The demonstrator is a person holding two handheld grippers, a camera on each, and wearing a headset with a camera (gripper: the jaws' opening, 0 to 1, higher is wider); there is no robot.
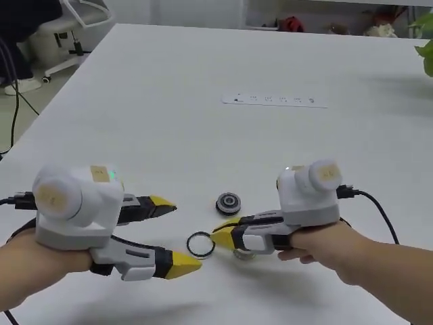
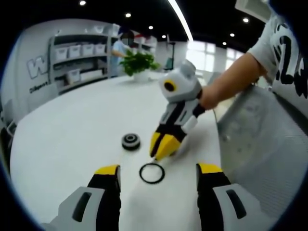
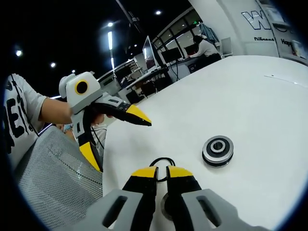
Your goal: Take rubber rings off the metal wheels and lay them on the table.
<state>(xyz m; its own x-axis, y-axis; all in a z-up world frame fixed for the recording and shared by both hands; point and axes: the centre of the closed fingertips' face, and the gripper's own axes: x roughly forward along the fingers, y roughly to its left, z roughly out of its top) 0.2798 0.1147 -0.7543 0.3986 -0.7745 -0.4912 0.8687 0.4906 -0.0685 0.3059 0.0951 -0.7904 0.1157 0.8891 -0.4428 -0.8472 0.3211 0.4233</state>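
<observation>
A loose black rubber ring [image 1: 200, 244] lies flat on the white table [image 1: 203, 122], just ahead of my right gripper [image 1: 220, 234]. That gripper's yellow jaws are shut, and the ring [image 3: 161, 162] sits just beyond their tips. A metal wheel [image 1: 229, 202] still wearing its dark ring stands a little farther back, seen as wheel [image 3: 217, 150] and wheel [image 2: 131, 140]. A second small metal piece [image 1: 242, 254] lies under the right gripper's body. My left gripper [image 1: 174, 233] is open beside the ring [image 2: 152, 173], its jaws wide apart.
A flat white power strip [image 1: 274, 100] lies mid-table, farther back. An office chair [image 1: 67, 27] stands off the far left corner. A mesh chair back [image 3: 53, 178] is close to the table's near edge. A potted plant [image 2: 139, 62] sits at the far end.
</observation>
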